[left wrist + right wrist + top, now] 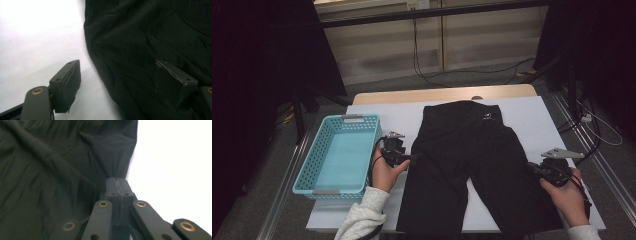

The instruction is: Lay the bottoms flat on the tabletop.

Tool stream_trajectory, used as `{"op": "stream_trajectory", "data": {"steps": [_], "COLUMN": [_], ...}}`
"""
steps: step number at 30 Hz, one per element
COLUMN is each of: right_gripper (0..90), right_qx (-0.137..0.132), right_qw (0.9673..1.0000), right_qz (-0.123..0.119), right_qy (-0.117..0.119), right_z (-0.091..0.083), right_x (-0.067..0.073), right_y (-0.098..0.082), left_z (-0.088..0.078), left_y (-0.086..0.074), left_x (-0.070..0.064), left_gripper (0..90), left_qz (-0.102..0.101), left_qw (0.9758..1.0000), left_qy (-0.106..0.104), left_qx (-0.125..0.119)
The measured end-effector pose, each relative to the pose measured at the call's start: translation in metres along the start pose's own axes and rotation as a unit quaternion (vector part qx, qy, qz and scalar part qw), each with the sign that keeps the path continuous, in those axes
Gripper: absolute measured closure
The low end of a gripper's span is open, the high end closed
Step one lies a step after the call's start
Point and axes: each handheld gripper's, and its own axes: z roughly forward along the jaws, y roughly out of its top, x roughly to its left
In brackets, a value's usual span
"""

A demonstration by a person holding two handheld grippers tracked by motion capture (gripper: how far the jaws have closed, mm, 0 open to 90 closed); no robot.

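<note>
A pair of black pants (467,165) lies flat on a white sheet (532,112) on the table. A blue basket (339,152) sits just left of the pants. The left gripper (412,157) is at the left edge of the pants, its jaws wide apart, one over the cloth and one over the sheet. The right gripper (529,167) is at the right edge, its jaws pinched tight on a fold of the pants.

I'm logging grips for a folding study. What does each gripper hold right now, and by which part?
The right gripper pinches the black shorts at the outer edge of one leg. The left gripper is open at the other edge, holding nothing.
</note>
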Motion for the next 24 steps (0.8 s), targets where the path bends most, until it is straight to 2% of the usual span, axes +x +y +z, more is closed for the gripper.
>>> {"op": "stream_trajectory", "data": {"steps": [5,9,10,12,13,16,24], "right_gripper": [89.2,86.7,83.7,71.2,69.8,56.7,38.8], "right_qx": [0.017,0.013,0.014,0.005,0.003,-0.013,-0.036], "right_qw": [0.9998,0.9999,0.9999,0.9999,0.9999,0.9998,0.9989], "right_qz": [0.002,-0.003,-0.004,-0.01,-0.011,-0.015,-0.023], "right_qy": [0.004,0.0,0.001,-0.001,-0.002,0.0,0.019], "right_z": [-0.017,-0.021,-0.02,-0.02,-0.02,-0.02,-0.016], "right_x": [0.0,0.001,0.002,0.004,0.005,0.007,0.019], "right_y": [-0.01,-0.011,-0.011,-0.009,-0.008,-0.004,0.006], "left_z": [0.0,-0.001,-0.001,-0.002,-0.002,-0.004,-0.01], "left_y": [-0.002,-0.002,-0.002,-0.002,-0.003,-0.003,-0.009], "left_x": [-0.003,-0.006,-0.006,-0.008,-0.009,-0.01,-0.013], "left_gripper": [23.0,21.4,20.6,19.9,19.5,19.0,16.3], "left_qz": [0.002,0.005,0.006,0.005,0.005,0.005,0.011], "left_qw": [1.0,0.9999,0.9999,0.9998,0.9999,0.9998,0.9995], "left_qy": [0.0,-0.003,-0.003,-0.007,-0.007,-0.009,-0.018], "left_qx": [0.002,0.011,0.013,0.017,0.015,0.015,0.026]}}
